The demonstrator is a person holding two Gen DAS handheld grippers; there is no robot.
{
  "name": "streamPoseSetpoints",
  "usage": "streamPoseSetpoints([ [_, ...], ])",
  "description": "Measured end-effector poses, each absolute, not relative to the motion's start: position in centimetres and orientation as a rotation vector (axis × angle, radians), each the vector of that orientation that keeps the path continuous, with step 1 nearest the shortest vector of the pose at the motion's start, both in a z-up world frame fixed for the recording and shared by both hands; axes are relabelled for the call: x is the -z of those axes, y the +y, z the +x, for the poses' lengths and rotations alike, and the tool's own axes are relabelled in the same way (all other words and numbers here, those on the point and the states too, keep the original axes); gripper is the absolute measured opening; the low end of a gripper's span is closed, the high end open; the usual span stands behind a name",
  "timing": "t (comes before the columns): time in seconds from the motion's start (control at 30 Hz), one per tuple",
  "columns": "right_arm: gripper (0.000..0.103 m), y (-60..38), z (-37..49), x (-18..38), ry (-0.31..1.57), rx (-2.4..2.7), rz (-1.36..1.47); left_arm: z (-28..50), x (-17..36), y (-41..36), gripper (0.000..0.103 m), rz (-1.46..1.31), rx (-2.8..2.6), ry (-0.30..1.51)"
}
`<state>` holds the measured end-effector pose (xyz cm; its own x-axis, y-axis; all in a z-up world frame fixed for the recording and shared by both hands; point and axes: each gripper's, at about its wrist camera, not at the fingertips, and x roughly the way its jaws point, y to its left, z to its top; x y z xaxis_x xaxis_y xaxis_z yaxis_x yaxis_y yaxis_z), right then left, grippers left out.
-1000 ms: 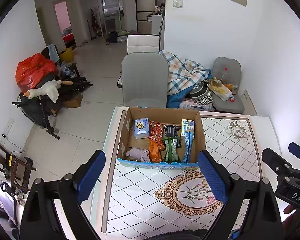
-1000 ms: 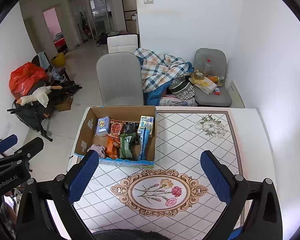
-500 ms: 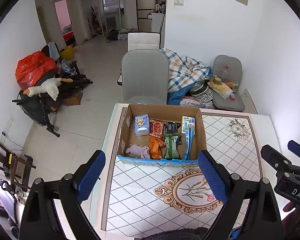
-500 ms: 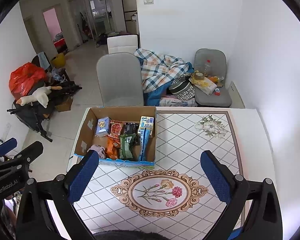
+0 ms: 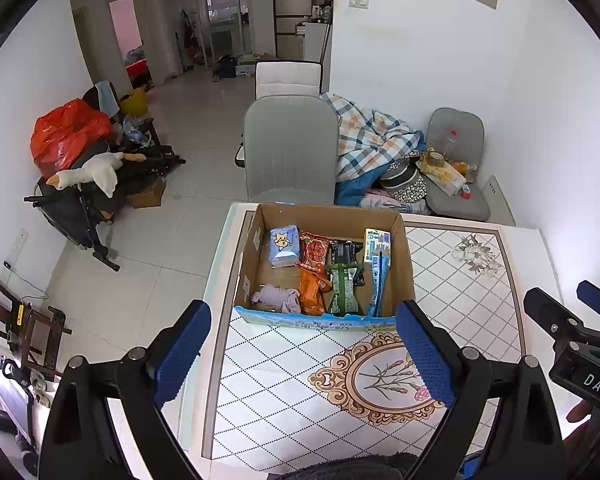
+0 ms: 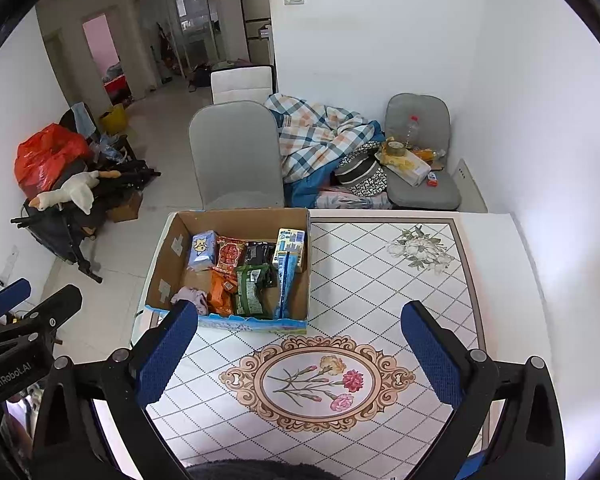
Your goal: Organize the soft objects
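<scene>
On the far left, across the tiled floor, a plush goose [image 5: 90, 172] lies draped over a folded stroller, well apart from the table [image 5: 496, 292] and probably not part of the present sorting. The left gripper [image 5: 302, 350] hovers above the table's near left edge with its blue pads spread wide and nothing between them, aimed at the cardboard box [image 5: 324, 212] that sits at the table's far left corner. Inside the box, going left to right, a crumpled lilac cloth [image 5: 278, 298] lies in the near left corner with a blue tissue pack [image 5: 283, 242] behind it, then red and orange snack packets [image 5: 314, 272], a green packet [image 5: 342, 290], and a blue-and-white carton [image 5: 377, 246] leaning along the right wall. The packets lie side by side in rows, seemingly so each can be picked out singly. The right gripper [image 6: 298, 354] hangs over the floral medallion [image 6: 318, 378], likewise spread and empty, held back as if waiting its turn.
</scene>
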<state>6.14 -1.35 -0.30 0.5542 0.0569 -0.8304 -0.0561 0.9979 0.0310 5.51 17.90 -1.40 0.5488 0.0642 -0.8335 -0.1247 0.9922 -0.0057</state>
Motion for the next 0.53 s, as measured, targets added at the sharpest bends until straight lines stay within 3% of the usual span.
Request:
streamPoseSetpoints([
  [0.53, 0.103, -1.82, 5.73, 0.52, 0.977, -0.048, 0.002, 5.26, 1.66, 17.66, 0.095, -0.069, -0.110, 0.982],
])
